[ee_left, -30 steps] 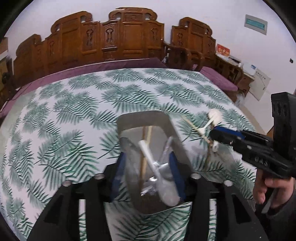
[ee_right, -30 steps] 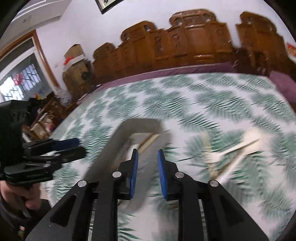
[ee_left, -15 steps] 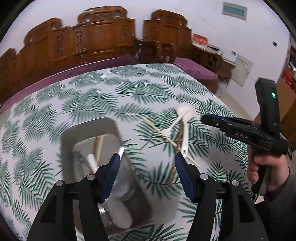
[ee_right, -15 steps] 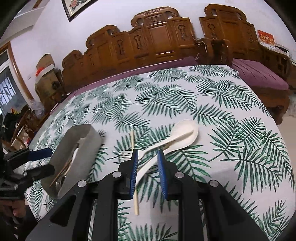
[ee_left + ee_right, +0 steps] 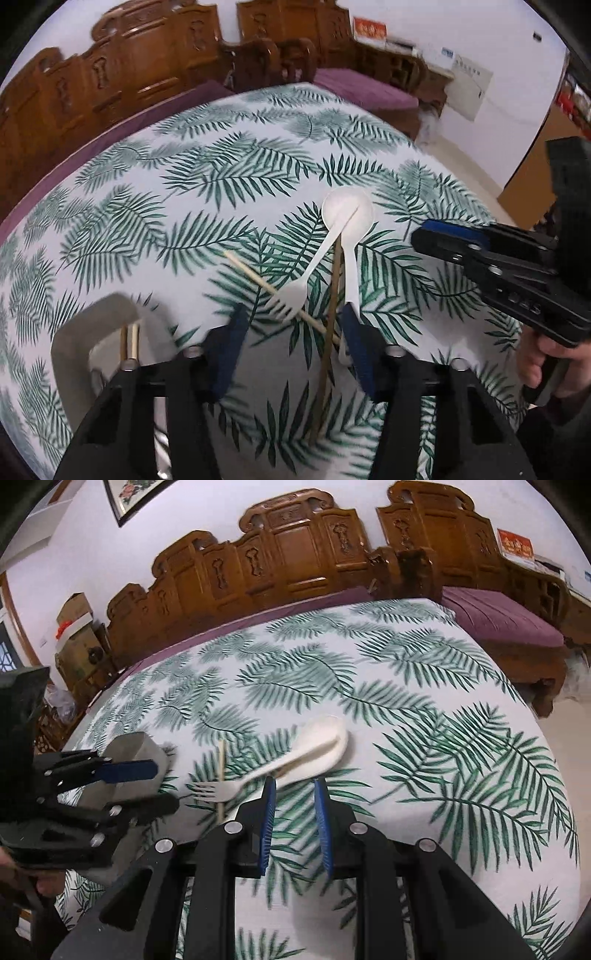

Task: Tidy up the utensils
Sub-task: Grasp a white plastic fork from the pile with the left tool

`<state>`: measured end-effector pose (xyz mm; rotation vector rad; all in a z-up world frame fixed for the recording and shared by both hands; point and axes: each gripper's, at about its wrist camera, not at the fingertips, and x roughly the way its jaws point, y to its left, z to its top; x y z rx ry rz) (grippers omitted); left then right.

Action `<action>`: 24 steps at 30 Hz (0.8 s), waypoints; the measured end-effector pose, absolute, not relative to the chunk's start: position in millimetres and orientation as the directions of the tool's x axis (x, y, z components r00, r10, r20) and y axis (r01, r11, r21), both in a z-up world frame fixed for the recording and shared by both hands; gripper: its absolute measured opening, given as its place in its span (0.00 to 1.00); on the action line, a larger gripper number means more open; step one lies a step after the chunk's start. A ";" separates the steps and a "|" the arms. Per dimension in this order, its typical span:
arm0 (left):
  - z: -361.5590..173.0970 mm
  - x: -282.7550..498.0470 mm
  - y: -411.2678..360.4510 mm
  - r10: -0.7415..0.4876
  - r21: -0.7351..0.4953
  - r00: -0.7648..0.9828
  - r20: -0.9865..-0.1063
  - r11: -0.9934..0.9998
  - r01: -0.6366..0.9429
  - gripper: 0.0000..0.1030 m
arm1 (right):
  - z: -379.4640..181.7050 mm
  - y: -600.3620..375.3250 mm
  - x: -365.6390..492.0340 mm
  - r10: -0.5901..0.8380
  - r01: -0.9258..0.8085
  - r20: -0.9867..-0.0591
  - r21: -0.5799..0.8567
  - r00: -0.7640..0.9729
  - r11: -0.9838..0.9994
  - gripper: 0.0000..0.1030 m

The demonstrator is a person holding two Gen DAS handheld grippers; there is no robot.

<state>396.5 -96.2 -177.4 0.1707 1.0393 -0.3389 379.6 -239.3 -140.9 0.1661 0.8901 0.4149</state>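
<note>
Landmark = grey tray (image 5: 74,332), sits on leaf-print tablecloth (image 5: 221,177).

L gripper (image 5: 291,314): jaws closing, still apart, nothing pinched. Between them on the cloth: fork (image 5: 295,291) tines, dark chopstick (image 5: 330,325) and crossing point of pale chopstick (image 5: 266,284). Pads not pressing on any of them.

R gripper (image 5: 293,786): gap narrow, jaws not touching, nothing gripped. Tips hang just over the spoon handle and fork handle; contact can't tell, blur there. In L view it comes in from the side away from tray, a hand (image 5: 543,354) on its grip.

Loose utensils, all beside tray on the side twd R gripper:
- white spoon (image 5: 349,221), bowl on the far end, handle runs twd the near table edge
- white fork, handle lies across spoon bowl, tines twd tray
- pale chopstick, diagonal, under the fork tines, far end nearest tray
- dark chopstick, roughly parallel w/ spoon handle, crosses the pale one

In tray: two chopsticks (image 5: 129,343) visible against far wall; rest hidden behind L gripper body.

Bkgd: carved wooden bench (image 5: 295,554), purple cushion (image 5: 498,616).
</note>
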 end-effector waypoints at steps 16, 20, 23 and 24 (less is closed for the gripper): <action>-217.4 450.2 -134.9 -0.117 0.045 0.359 -0.926 0.910 0.412 0.20 | -137.7 -250.5 379.2 0.435 -0.252 -0.699 0.356 0.567 0.900 0.24; -222.4 454.3 -137.8 -0.110 0.055 0.362 -0.926 0.907 0.417 0.18 | -137.6 -249.4 380.5 0.440 -0.249 -0.699 0.364 0.563 0.897 0.24; -226.3 458.0 -139.6 -0.110 0.056 0.361 -0.926 0.906 0.420 0.14 | -136.8 -245.7 379.7 0.445 -0.257 -0.697 0.365 0.562 0.895 0.24; -226.5 459.3 -139.1 -0.118 0.048 0.362 -0.925 0.907 0.418 0.14 | -137.0 -244.3 379.8 0.446 -0.259 -0.698 0.364 0.560 0.895 0.24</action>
